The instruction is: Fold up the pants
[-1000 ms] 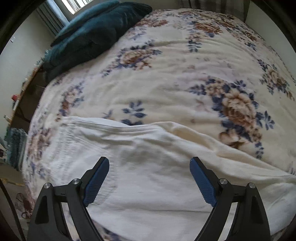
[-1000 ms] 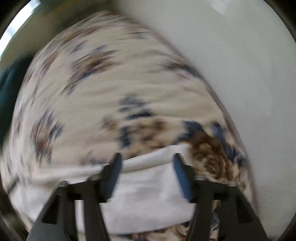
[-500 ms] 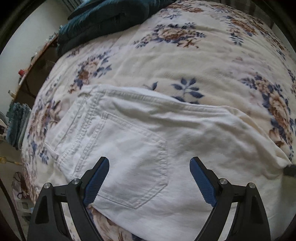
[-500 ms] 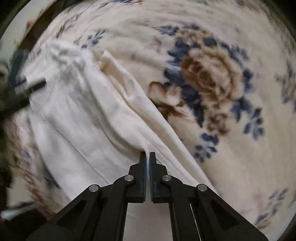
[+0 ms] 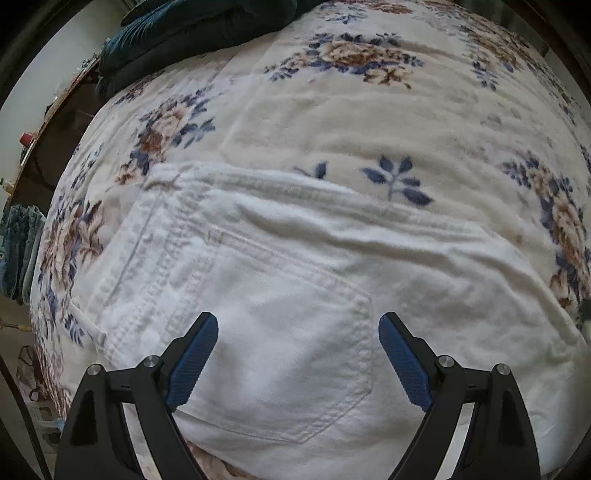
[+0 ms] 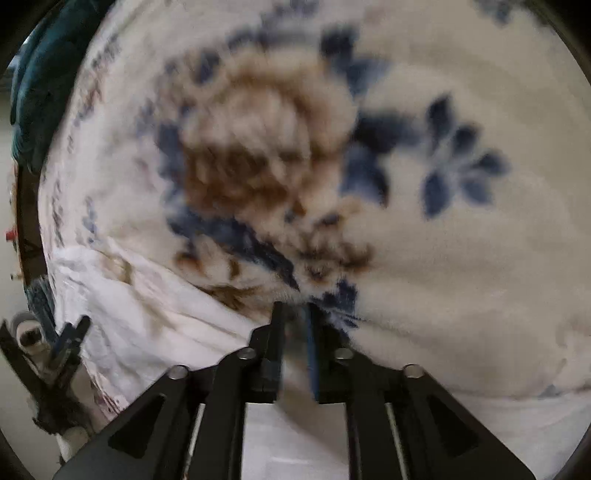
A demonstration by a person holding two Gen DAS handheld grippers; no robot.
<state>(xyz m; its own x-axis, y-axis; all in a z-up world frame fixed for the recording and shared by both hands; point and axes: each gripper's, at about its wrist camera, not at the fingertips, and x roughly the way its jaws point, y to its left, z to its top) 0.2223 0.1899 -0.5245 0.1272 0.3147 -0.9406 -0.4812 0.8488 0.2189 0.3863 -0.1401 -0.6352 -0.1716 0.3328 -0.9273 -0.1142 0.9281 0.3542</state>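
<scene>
White pants (image 5: pixel 295 295) are lying across a bed covered by a cream blanket (image 5: pixel 351 122) printed with blue and brown flowers. The waistband is sitting toward the left, a stitched back pocket (image 5: pixel 295 354) is facing up, and the legs are running off to the right. A dark teal pillow (image 5: pixel 192 33) is resting at the far end of the bed.

The left gripper (image 5: pixel 297 332) is hovering over the pocket, pointing steeply down, its blue-padded fingers (image 5: pixel 194 354) standing wide apart and gripping nothing.

The right gripper (image 6: pixel 293 321) is sitting at the far edge of the pants (image 6: pixel 155 314), where white cloth meets blanket. Its fingers are opening, a narrow gap showing between them; this view is blurred, and it is unclear whether any cloth is lying in that gap. The left gripper (image 6: pixel 66 343) is showing at this view's left edge.

Judging from this, the step is taking hold of the pants to make a fold. Doing it well probably means each gripper pinching all the layers at an edge, then both lifting together so the cloth is carried over evenly without dragging the blanket.
</scene>
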